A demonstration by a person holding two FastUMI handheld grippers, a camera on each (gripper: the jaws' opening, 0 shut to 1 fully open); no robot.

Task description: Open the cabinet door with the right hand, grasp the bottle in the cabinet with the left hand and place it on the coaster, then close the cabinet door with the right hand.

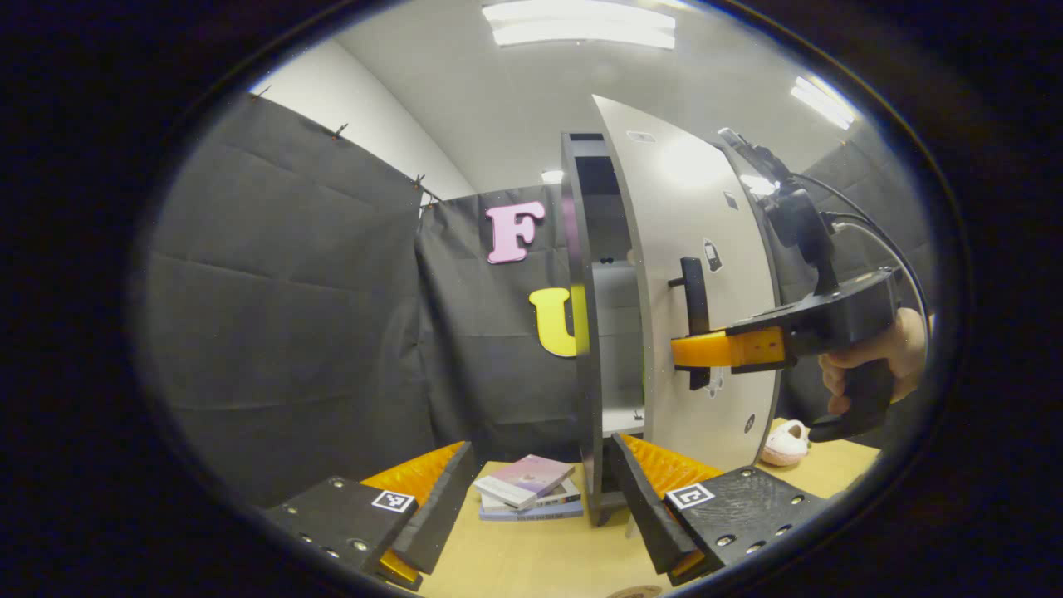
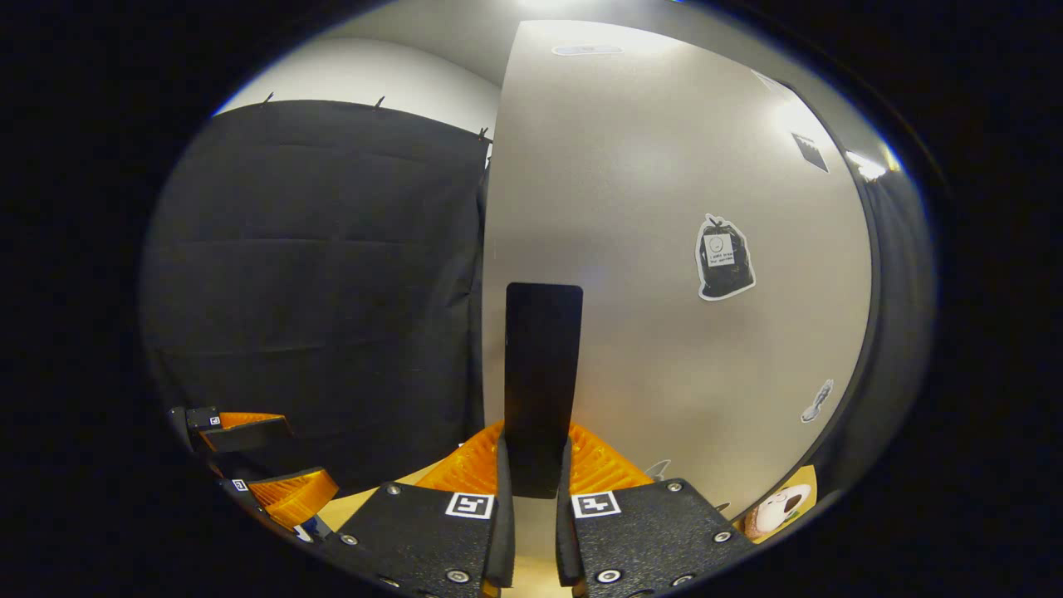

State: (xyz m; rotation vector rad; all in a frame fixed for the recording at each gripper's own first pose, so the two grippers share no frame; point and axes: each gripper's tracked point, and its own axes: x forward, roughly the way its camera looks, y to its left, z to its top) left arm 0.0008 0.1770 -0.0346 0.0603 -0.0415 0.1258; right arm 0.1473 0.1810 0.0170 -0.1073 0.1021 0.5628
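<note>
Right gripper view is showing the right claw (image 2: pixel 536 477) at the bottom centre, its fingers pressing on both sides of the handle (image 2: pixel 543 382), a flat dark upright bar. The door (image 2: pixel 664 208) is filling the centre and right of the frame, a pale grey matte panel carrying a few small stickers. At the lower left of this view, the left claw (image 2: pixel 249 465) is showing small against the black cloth.

Left gripper view is looking across a tan surface (image 1: pixel 540 548) at the cabinet (image 1: pixel 585 332), which is standing upright in the centre with dark edges and pale shelves inside. Its door is standing partly open, swung toward the camera. The right claw is gripping the handle at the right of the frame, a hand (image 1: pixel 880 357) holding its grip. The left claw is sitting at the bottom of its own view with fingers spread wide, holding nothing. Books (image 1: pixel 527 488) are lying stacked between them, just left of the cabinet's foot. A pale pink object (image 1: pixel 785 443) is resting at the lower right.
</note>
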